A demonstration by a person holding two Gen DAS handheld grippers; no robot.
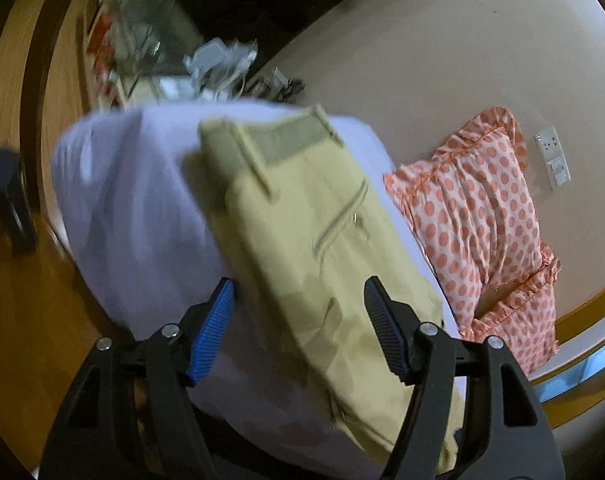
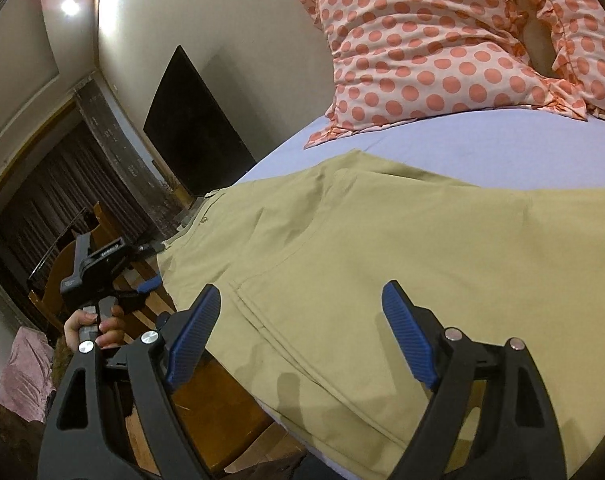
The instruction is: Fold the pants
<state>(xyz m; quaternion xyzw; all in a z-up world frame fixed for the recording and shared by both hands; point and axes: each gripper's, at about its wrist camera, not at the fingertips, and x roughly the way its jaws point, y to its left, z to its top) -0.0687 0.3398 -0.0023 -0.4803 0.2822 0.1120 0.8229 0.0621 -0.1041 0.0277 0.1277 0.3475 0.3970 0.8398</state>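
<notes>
Khaki pants (image 1: 310, 240) lie flat on a bed with a lilac sheet (image 1: 134, 200), waistband at the far end in the left wrist view. My left gripper (image 1: 298, 292) is open and empty, its jaws hovering above the pants' lower part. In the right wrist view the pants (image 2: 382, 248) spread across the sheet (image 2: 462, 136). My right gripper (image 2: 302, 296) is open and empty, just above a seam of the pants. The left gripper (image 2: 150, 282) also shows there, held in a hand at the bed's edge beside the pants.
A polka-dot pillow (image 1: 482, 216) lies on the bed beside the pants; it also shows in the right wrist view (image 2: 442, 40). A wooden bed frame (image 2: 206, 392) edges the mattress. A dark screen (image 2: 190, 128) leans on the wall. A dark stool (image 1: 6, 196) stands on the floor.
</notes>
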